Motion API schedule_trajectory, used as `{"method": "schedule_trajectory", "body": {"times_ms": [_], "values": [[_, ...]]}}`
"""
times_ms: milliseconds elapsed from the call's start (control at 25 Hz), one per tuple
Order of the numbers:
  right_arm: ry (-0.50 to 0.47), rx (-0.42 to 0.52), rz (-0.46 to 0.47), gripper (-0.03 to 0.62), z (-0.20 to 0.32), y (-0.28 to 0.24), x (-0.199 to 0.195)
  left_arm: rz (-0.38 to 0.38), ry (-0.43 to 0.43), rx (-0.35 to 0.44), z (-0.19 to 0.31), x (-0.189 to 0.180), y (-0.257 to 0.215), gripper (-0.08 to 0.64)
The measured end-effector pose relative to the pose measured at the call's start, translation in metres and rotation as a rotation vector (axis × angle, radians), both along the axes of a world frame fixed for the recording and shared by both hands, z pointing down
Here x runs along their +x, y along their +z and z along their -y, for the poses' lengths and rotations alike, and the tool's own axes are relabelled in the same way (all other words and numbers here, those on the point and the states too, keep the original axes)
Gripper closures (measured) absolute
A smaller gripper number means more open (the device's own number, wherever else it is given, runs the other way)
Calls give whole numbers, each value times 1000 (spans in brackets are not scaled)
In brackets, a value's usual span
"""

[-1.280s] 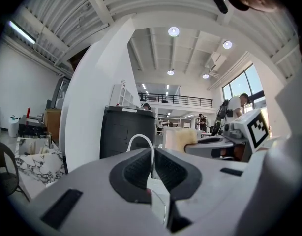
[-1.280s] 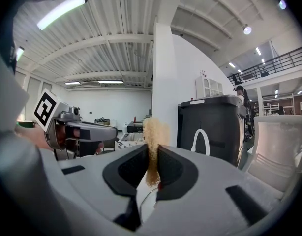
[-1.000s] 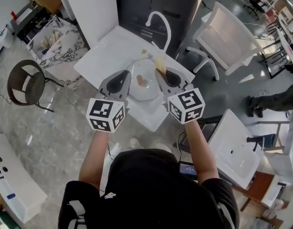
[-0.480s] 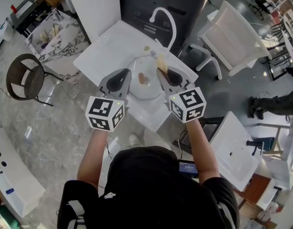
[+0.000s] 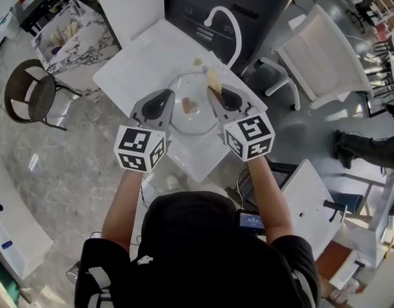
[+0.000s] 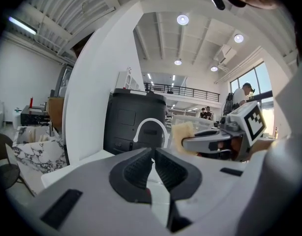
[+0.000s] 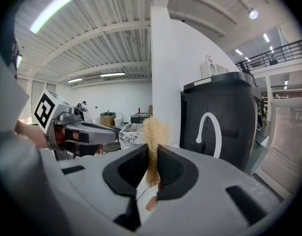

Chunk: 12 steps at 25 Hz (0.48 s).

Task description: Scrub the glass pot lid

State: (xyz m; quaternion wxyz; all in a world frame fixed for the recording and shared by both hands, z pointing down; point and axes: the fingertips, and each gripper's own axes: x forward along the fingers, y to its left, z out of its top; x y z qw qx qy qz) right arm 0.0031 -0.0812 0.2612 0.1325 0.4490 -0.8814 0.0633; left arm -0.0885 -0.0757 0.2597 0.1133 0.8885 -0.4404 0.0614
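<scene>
The glass pot lid [image 5: 192, 122] lies round and clear on the white sink top [image 5: 139, 63], with a brown knob [image 5: 187, 105] at its middle. My left gripper [image 5: 167, 96] [image 6: 152, 150] hovers over the lid's left edge, shut with nothing between its jaws. My right gripper [image 5: 212, 92] [image 7: 153, 150] hovers over the lid's right edge, shut on a tan sponge [image 5: 214, 77] [image 7: 155, 132] that sticks up past the fingertips. In the left gripper view the sponge [image 6: 183, 134] and right gripper show at the right. The knob [image 7: 151, 204] shows below the right jaws.
A white curved faucet [image 5: 226, 23] rises at the sink top's far edge, before a black cabinet [image 5: 248, 2]. A white chair [image 5: 322, 56] stands at the right, a round stool [image 5: 30, 101] at the left, another white basin [image 5: 312, 204] at the lower right.
Both grippers have sunk a little toward the lid while staying at its two sides. The sponge stays in the right jaws and the left jaws stay shut.
</scene>
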Motion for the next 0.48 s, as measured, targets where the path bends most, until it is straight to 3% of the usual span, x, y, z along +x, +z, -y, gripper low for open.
{"method": "schedule_trajectory", "body": {"times_ms": [480], "values": [[-62,-87,-27,568,44,46,24,32,-40,-113,41,25,62,540]]}}
